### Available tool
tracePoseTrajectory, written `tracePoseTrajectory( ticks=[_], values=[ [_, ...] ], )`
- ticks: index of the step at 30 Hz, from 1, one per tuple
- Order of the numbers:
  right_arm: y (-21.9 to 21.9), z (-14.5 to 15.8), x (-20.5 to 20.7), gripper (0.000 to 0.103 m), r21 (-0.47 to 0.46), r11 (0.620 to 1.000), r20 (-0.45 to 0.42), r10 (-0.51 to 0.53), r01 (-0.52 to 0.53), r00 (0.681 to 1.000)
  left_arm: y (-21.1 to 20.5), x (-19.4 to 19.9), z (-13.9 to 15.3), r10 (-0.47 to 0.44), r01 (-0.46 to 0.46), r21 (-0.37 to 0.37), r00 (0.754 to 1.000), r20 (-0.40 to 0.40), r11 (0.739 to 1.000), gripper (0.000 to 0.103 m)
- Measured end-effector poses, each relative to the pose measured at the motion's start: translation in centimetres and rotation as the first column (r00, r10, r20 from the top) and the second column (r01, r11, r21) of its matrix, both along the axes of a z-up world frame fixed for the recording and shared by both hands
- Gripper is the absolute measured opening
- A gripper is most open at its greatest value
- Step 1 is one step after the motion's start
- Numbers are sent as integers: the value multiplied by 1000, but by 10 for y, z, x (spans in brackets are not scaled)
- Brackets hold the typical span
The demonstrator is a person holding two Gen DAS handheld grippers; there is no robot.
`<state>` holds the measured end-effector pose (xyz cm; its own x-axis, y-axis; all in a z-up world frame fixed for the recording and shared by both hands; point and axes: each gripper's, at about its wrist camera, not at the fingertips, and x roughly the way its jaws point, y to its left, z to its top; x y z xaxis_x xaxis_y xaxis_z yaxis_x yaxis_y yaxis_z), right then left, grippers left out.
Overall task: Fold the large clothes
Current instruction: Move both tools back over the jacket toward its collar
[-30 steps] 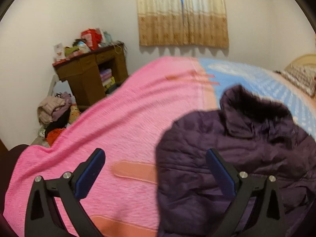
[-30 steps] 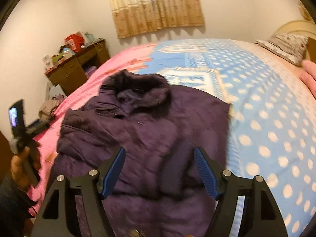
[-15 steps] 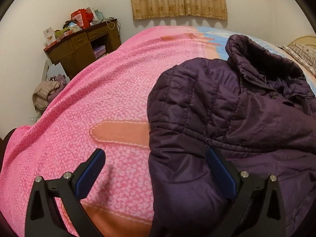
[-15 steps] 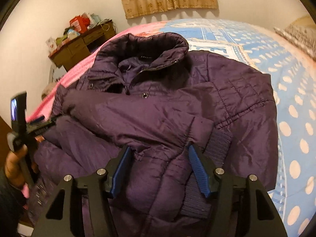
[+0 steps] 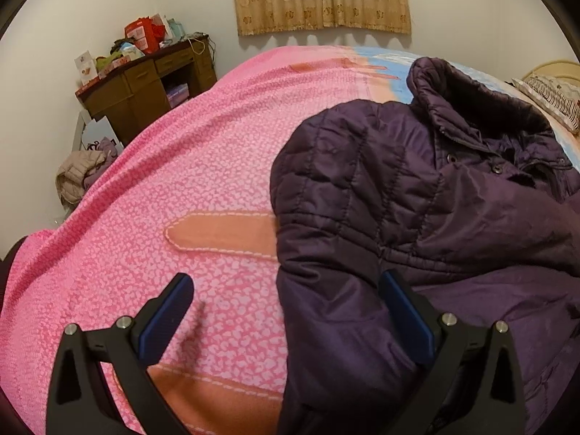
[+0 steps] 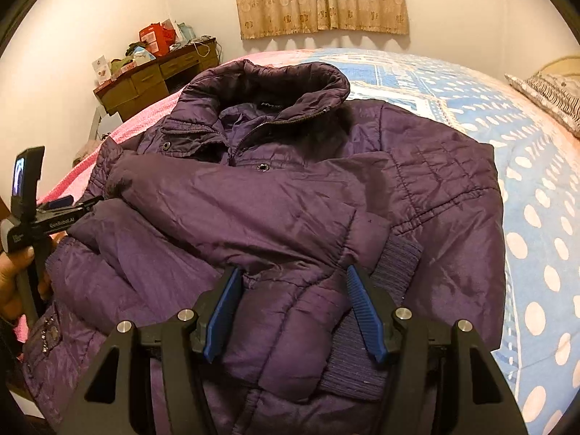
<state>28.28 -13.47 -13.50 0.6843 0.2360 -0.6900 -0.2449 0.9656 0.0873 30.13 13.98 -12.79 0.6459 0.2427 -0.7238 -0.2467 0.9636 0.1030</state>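
I see purple jacket point(image 6: 290, 195) front-up on bed point(image 6: 507, 116), collar at 12 o'clock. Right gripper point(image 6: 291, 311): fingers just narrowed, half-spread, sleeve fold between, grip unclear. Left gripper point(image 5: 286, 320): fingers wide, straddling jacket edge, holding nothing.

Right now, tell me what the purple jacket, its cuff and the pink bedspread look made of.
Purple jacket: a thin, smooth synthetic shell, probably nylon or polyester, with a slight sheen, fine creases and puffy quilted stitching.
Cuff: ribbed knit, matte, with fine parallel ridges.
Pink bedspread: soft matte woven cloth, likely cotton or a blend, speckled print, stitched orange patches.
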Motion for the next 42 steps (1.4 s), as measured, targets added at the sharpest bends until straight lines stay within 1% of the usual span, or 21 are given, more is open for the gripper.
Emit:
tracePoseTrajectory(
  ticks=[2, 3, 4, 5, 7, 9, 12, 15, 17, 18, 20, 23, 25, 27, 30, 32, 35, 37, 39, 40, 42],
  values=[
    [2, 4, 0, 62, -23, 1000, -6, 5, -5, 1000, 1, -4, 7, -5, 5, -1, 1000, -3, 1000, 103],
    [4, 7, -2, 62, -43, 999, -8, 5, -5, 1000, 0, -11, 15, 9, -9, 8, 1000, 2, 1000, 103],
    [6, 13, -4, 62, -59, 998, -11, -7, 6, 1000, -3, -18, 22, 14, -15, 23, 1000, 20, 1000, 103],
    [6, 18, -7, 62, -61, 998, -8, -21, 21, 1000, -11, -29, 34, 1, -3, 40, 998, 62, 999, 103],
    [8, 36, -16, 62, -23, 999, 24, -43, 43, 999, -28, -45, 53, -39, 32, 55, 990, 136, 998, 103],
    [15, 49, -22, 65, -10, 999, 59, -51, 51, 997, -48, -51, 62, -89, 82, 52, 982, 165, 995, 103],
    [33, 49, -24, 72, -50, 999, 51, -8, 10, 999, -74, -41, 50, -153, 145, 66, 980, 126, 987, 103],
    [35, 30, -20, 72, -110, 994, 20, -9, 11, 1000, -85, -31, 19, -168, 161, 107, 984, 61, 981, 103],
    [28, 10, -16, 72, -116, 993, -26, -15, 12, 1000, -80, -29, 6, -179, 175, 72, 982, 55, 982, 103],
    [25, 4, -17, 73, -125, 992, -15, -6, 4, 1000, -75, -28, 5, -186, 185, 31, 981, 59, 982, 103],
    [24, -1, -19, 75, -135, 991, 15, 8, -6, 1000, -71, -29, 5, -188, 188, -2, 981, 57, 982, 103],
    [25, -3, -18, 77, -151, 989, 21, 4, -1, 1000, -73, -29, 6, -191, 191, -1, 980, 55, 982, 103],
    [24, -2, -19, 77, -139, 990, 23, 7, -4, 1000, -72, -32, 8, -191, 191, 3, 980, 61, 982, 103],
    [17, 5, -25, 77, -90, 996, 23, 18, -16, 1000, -72, -37, 14, -189, 190, -1, 980, 63, 982, 103],
    [-2, 20, -37, 77, 4, 1000, 18, 22, -22, 1000, -74, -51, 35, -249, 247, 31, 966, 70, 968, 103],
    [-18, 34, -46, 77, 58, 998, 40, 12, -14, 999, -70, -63, 55, -269, 268, 17, 956, 119, 963, 103],
    [-42, 63, -53, 77, 108, 994, 105, -25, 14, 994, -55, -66, 89, -250, 262, -34, 947, 199, 965, 103],
    [-53, 81, -46, 77, 125, 991, 135, -57, 40, 989, -49, -54, 106, -245, 260, -37, 943, 226, 965, 103],
    [-57, 95, -28, 77, 111, 992, 146, -76, 60, 986, -48, -30, 117, -241, 247, 5, 941, 238, 969, 103],
    [-56, 100, -17, 77, 93, 993, 154, -85, 72, 984, -47, -18, 117, -234, 237, 16, 942, 240, 971, 103],
    [-51, 105, 6, 77, 69, 996, 143, -71, 62, 987, -46, 14, 116, -206, 203, 35, 954, 216, 979, 103]
  ],
)
